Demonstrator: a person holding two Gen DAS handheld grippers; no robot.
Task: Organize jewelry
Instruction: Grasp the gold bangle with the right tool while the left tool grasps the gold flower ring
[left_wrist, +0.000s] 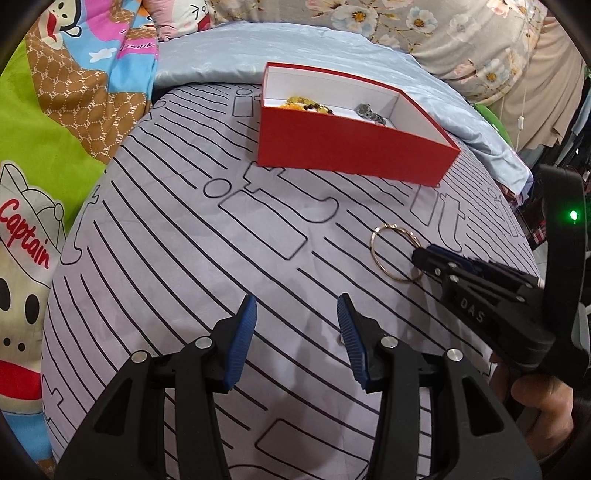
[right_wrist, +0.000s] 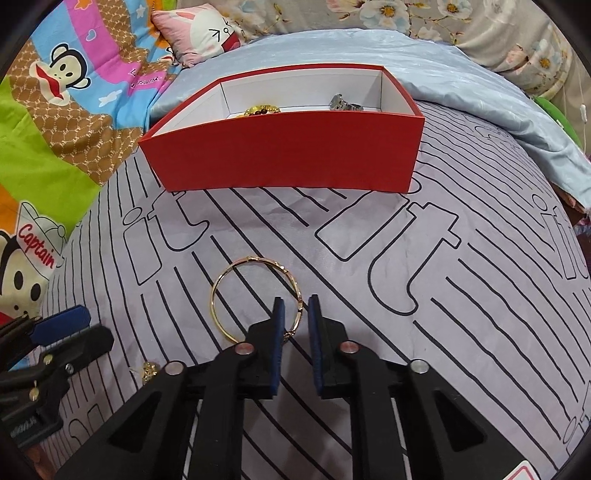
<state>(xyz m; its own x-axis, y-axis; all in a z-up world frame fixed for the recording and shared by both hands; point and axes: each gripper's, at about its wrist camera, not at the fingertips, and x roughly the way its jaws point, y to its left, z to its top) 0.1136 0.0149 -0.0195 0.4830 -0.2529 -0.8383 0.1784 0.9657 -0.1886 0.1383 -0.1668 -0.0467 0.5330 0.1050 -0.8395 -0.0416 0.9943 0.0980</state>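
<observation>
A gold bangle (right_wrist: 255, 295) lies on the striped grey bedsheet (right_wrist: 406, 295); it also shows in the left wrist view (left_wrist: 395, 254). My right gripper (right_wrist: 296, 304) straddles the bangle's right rim with its jaws narrowly apart, not clamped; it also shows in the left wrist view (left_wrist: 421, 254). My left gripper (left_wrist: 297, 308) is open and empty above the sheet. A red box (right_wrist: 288, 151) with white lining stands beyond, holding a beaded bracelet (right_wrist: 262, 109) and a metal watch (right_wrist: 343, 103). A small gold item (right_wrist: 149, 370) lies near my left gripper's fingers (right_wrist: 62, 321).
Cartoon-print bedding (left_wrist: 44, 110) lies to the left, a light blue sheet (right_wrist: 461, 74) and floral pillows (left_wrist: 424, 26) behind the box. The bed edge falls away at the right.
</observation>
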